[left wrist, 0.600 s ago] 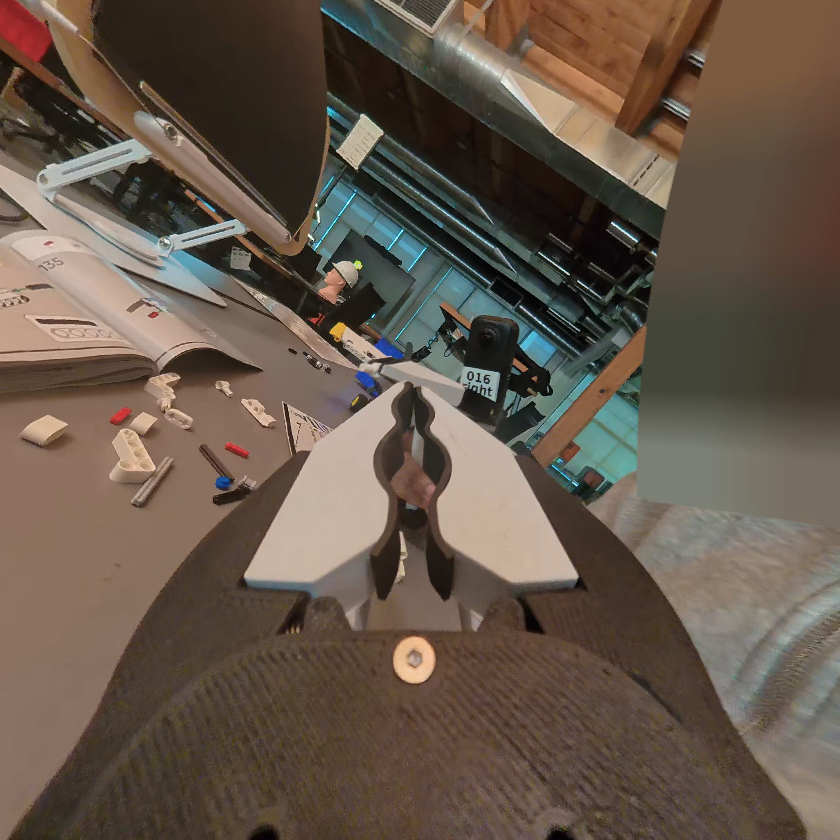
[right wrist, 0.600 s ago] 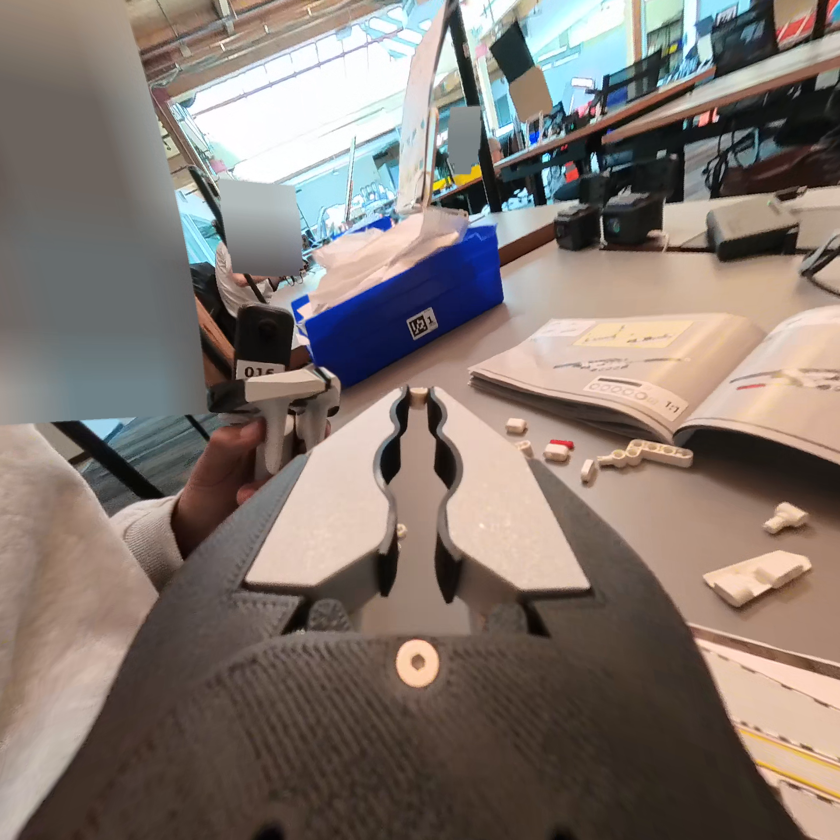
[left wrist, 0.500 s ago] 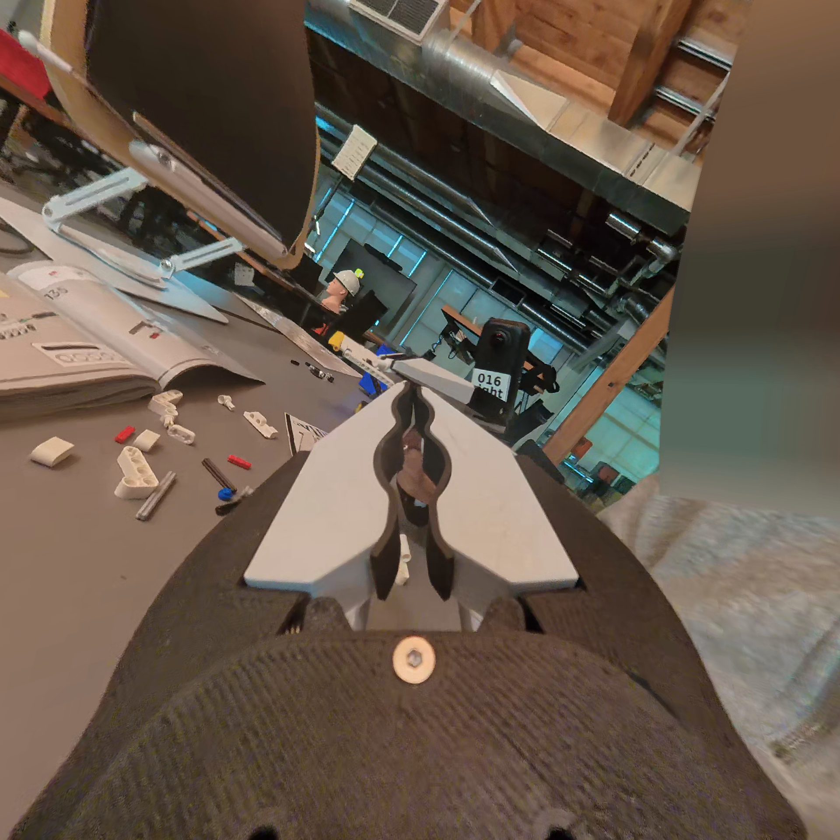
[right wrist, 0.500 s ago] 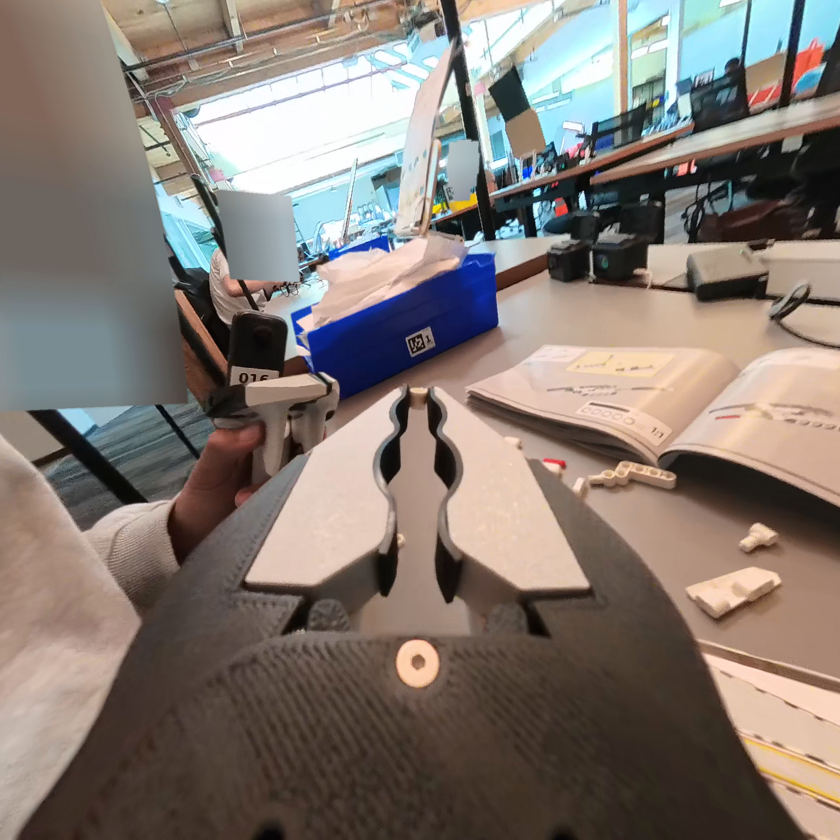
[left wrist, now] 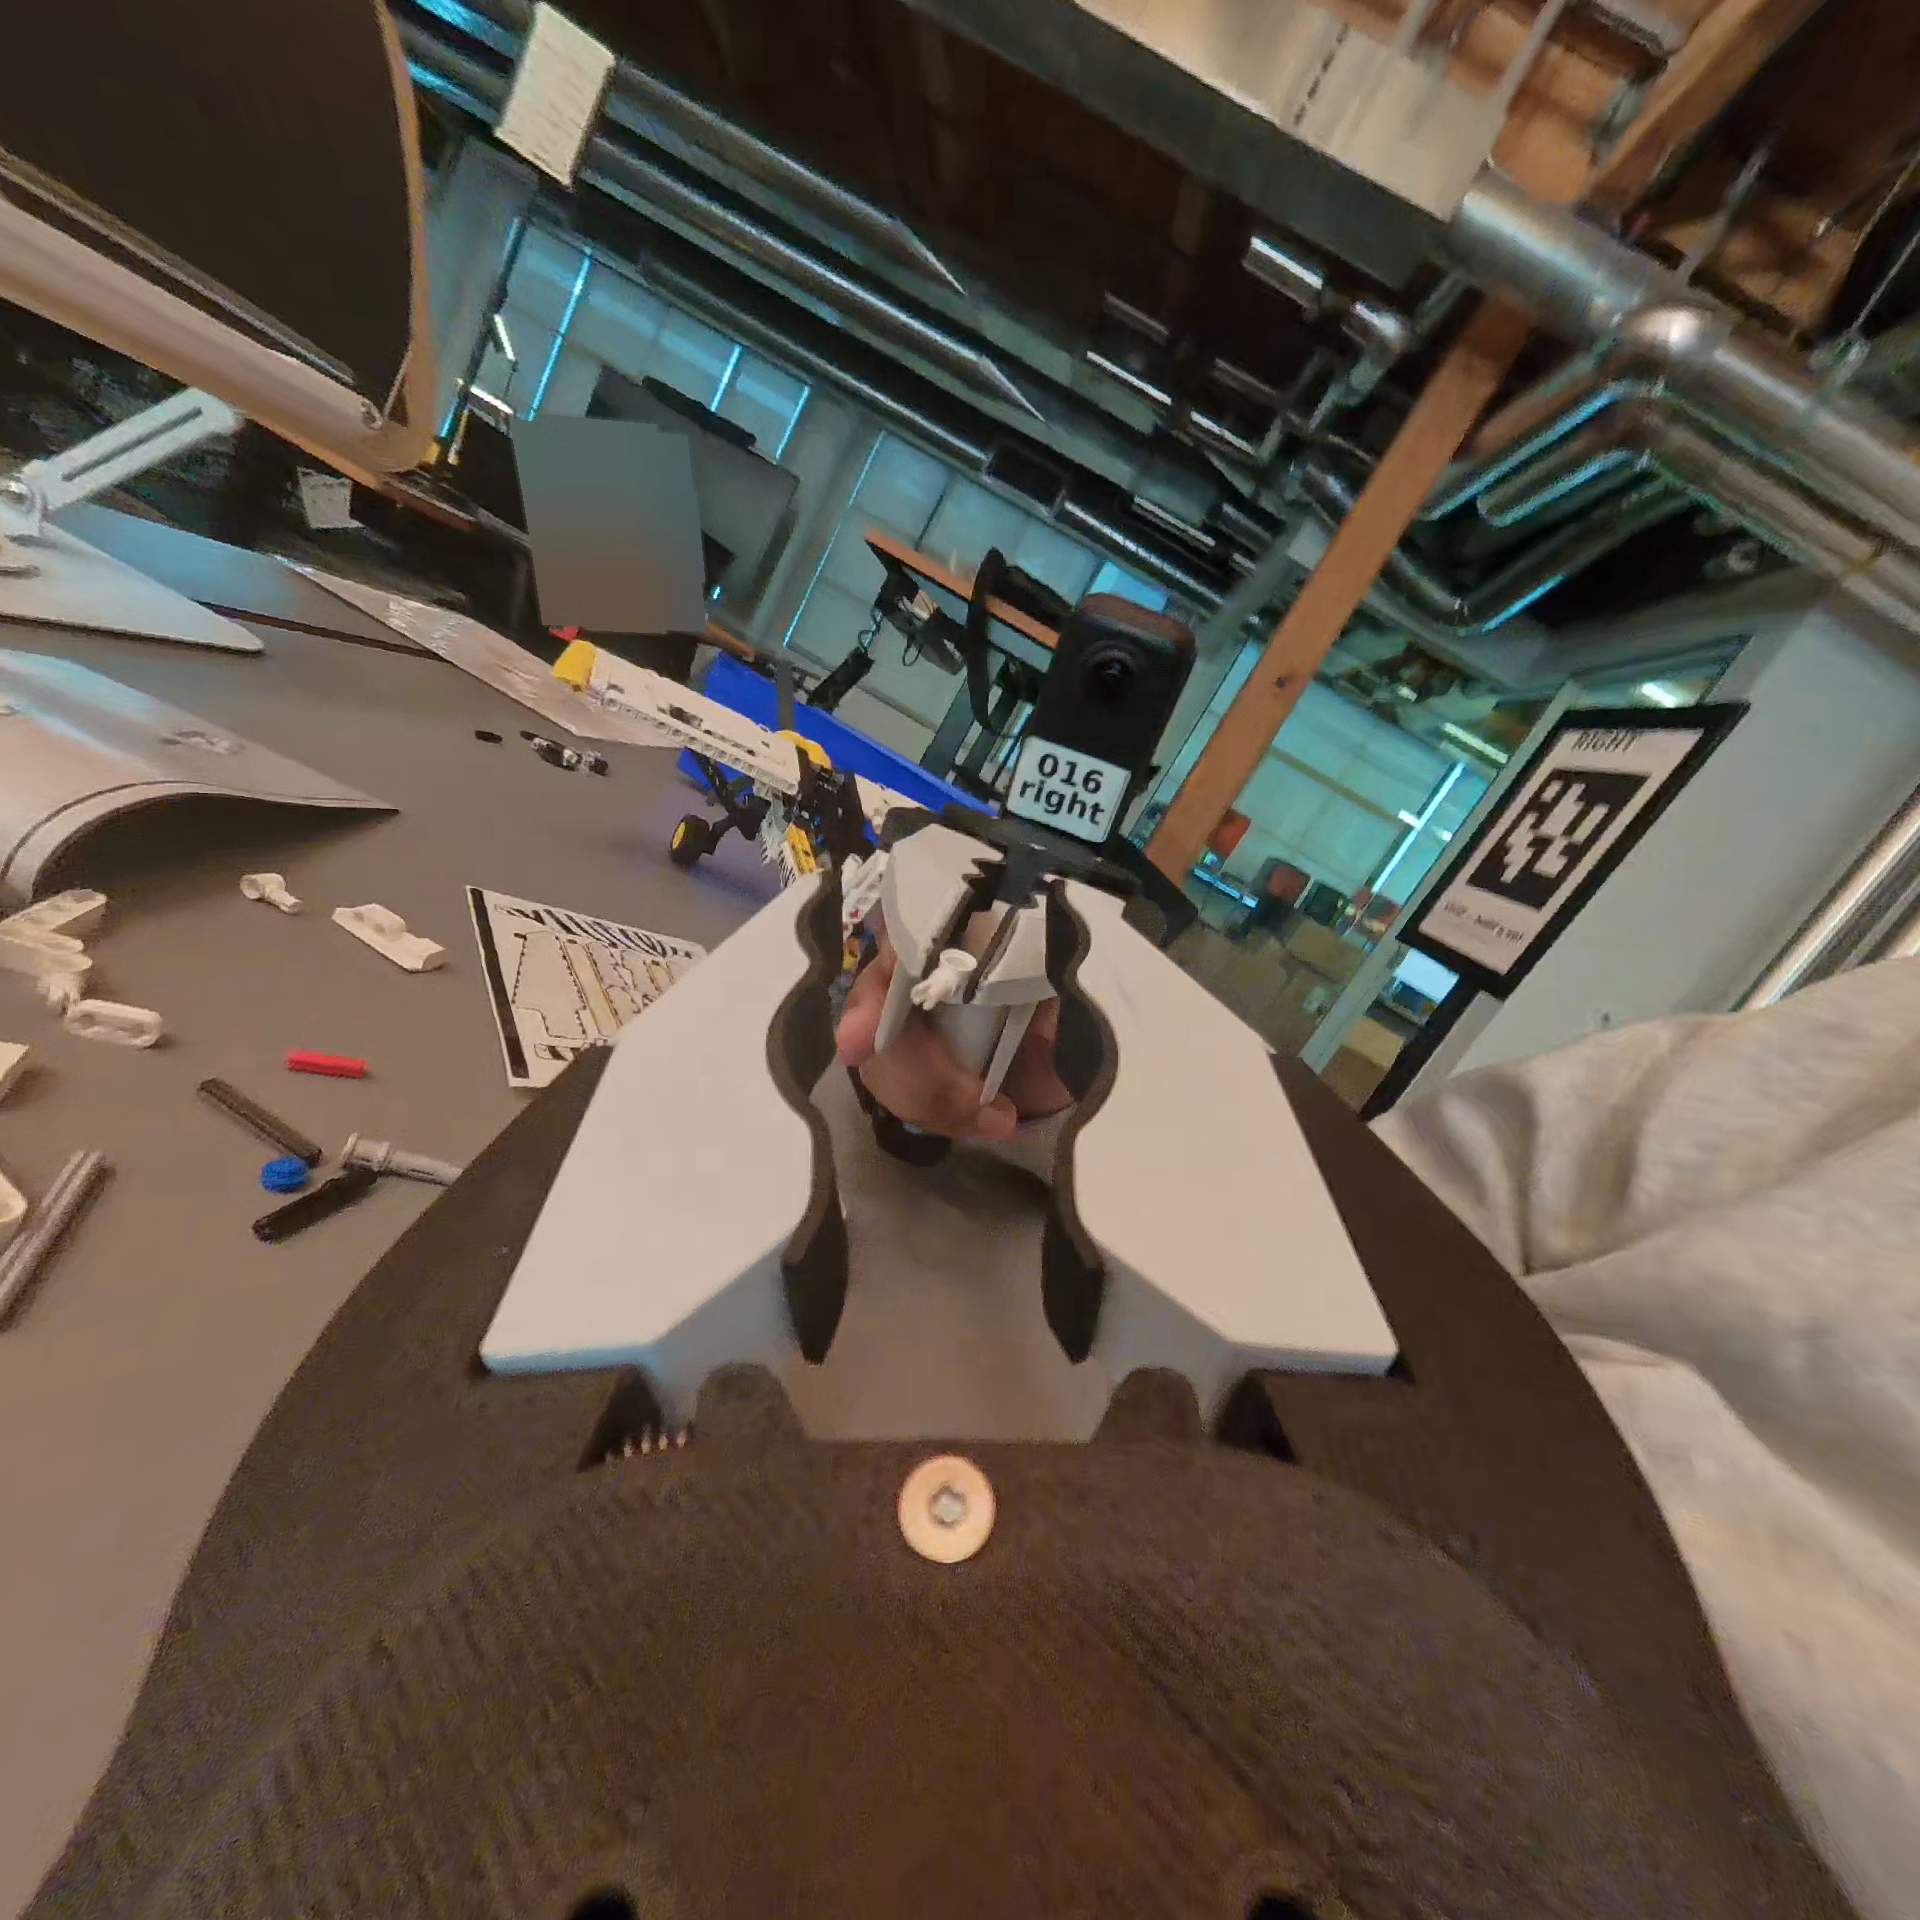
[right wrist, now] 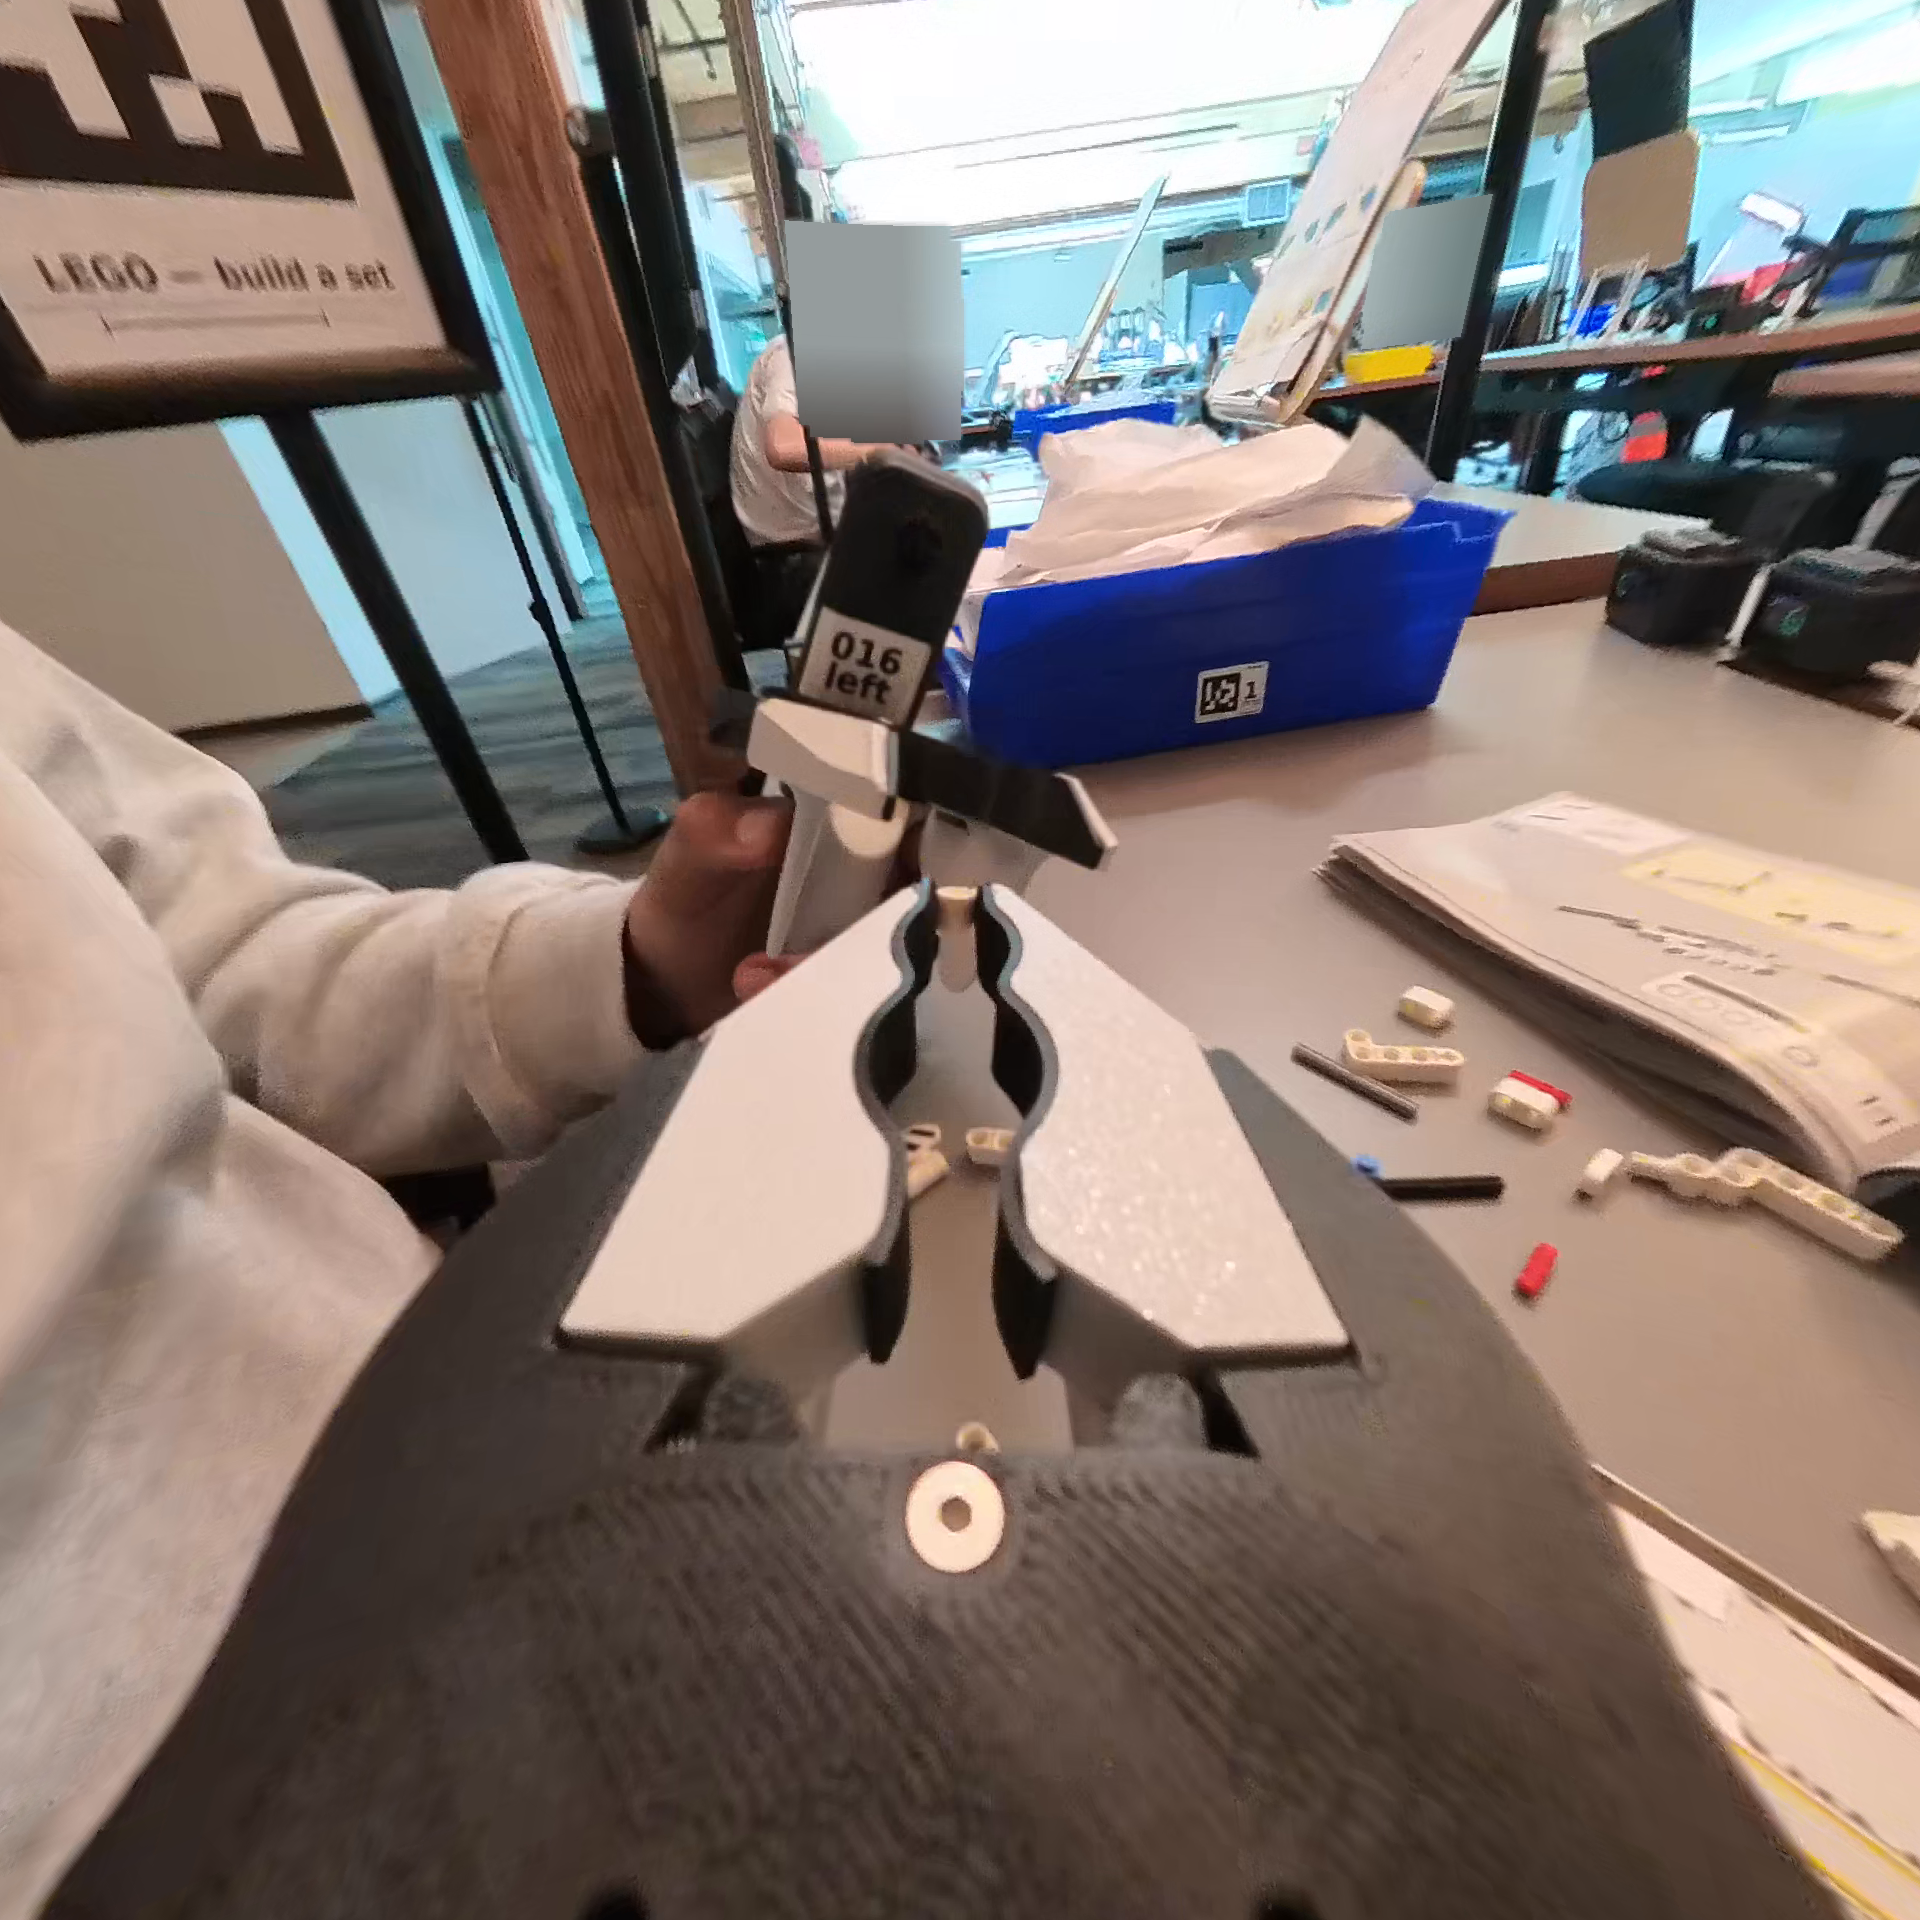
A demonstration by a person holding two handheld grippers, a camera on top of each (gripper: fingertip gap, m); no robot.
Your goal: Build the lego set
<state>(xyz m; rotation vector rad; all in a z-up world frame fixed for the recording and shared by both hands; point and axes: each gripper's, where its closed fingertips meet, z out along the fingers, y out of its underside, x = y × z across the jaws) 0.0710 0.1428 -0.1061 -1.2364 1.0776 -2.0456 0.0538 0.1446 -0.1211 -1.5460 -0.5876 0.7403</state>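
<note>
In the left wrist view, the left hand-held gripper (left wrist: 940, 925) has its two fingers spread wide apart, with nothing between them. Through the gap you can see the right hand-held gripper (left wrist: 948, 971), held up in the air by a hand (left wrist: 935, 1081). It is pinching a small white peg (left wrist: 940, 974) at its tip. A black camera (left wrist: 1107, 675) sits on top of it. On the gray bench (left wrist: 187, 1195) to the left lie loose pieces: a red pin (left wrist: 325, 1062), a black rod (left wrist: 260, 1120), a blue round piece (left wrist: 282, 1173) and a gray rod (left wrist: 400, 1158). A sticker sheet (left wrist: 577, 977) lies flat near the left finger. Farther away stands the part-built lego model (left wrist: 758, 790), white, yellow and black, with a small wheel. An open booklet (left wrist: 125, 769) lies at the far left.

In the right wrist view, the right hand-held gripper (right wrist: 956, 914) has its fingers pressed close on the small white peg (right wrist: 954, 920), which stands between the tips. Just past it is the left hand-held gripper (right wrist: 935, 831), held by a hand (right wrist: 707, 914) in a light sleeve (right wrist: 312, 987). From this side I cannot tell how its fingers stand. On the bench (right wrist: 1558, 790) to the right are a white beam with holes (right wrist: 1756, 1195), a short bent white beam (right wrist: 1397, 1058), a black rod (right wrist: 1439, 1184), a red pin (right wrist: 1536, 1270) and the open booklet (right wrist: 1662, 935). A blue bin (right wrist: 1226, 623) with white paper in it sits far back. Two small white pieces (right wrist: 956, 1148) lie on the bench, seen between the fingers.
</note>
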